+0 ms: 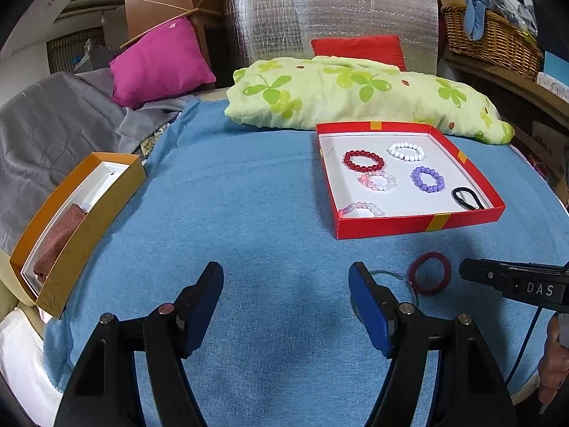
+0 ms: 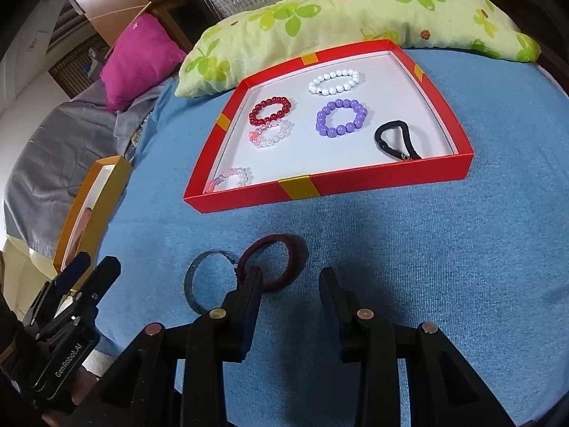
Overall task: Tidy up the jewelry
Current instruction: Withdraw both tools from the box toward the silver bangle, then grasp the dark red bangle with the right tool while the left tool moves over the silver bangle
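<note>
A red tray box [image 1: 391,227] [image 2: 391,178] on the blue blanket holds several bead bracelets: red [image 1: 363,161] [image 2: 271,110], white [image 1: 406,151] [image 2: 334,82], purple [image 1: 427,179] [image 2: 341,117], two pearl-pink ones [image 1: 379,180] [image 2: 272,135], plus a black hair tie [image 1: 466,198] [image 2: 394,140]. A dark red bangle [image 1: 429,273] [image 2: 274,261] and a grey metal bangle [image 2: 199,281] lie on the blanket in front of the box. My right gripper [image 2: 290,284] is open, just short of the red bangle. My left gripper [image 1: 286,284] is open and empty over bare blanket.
An orange box [image 1: 74,227] [image 2: 92,210] with brown cloth sits at the left edge. A green-patterned pillow [image 1: 355,92] [image 2: 355,10] lies behind the red box, a pink cushion [image 1: 160,60] further left. A wicker basket [image 1: 490,42] stands at the right.
</note>
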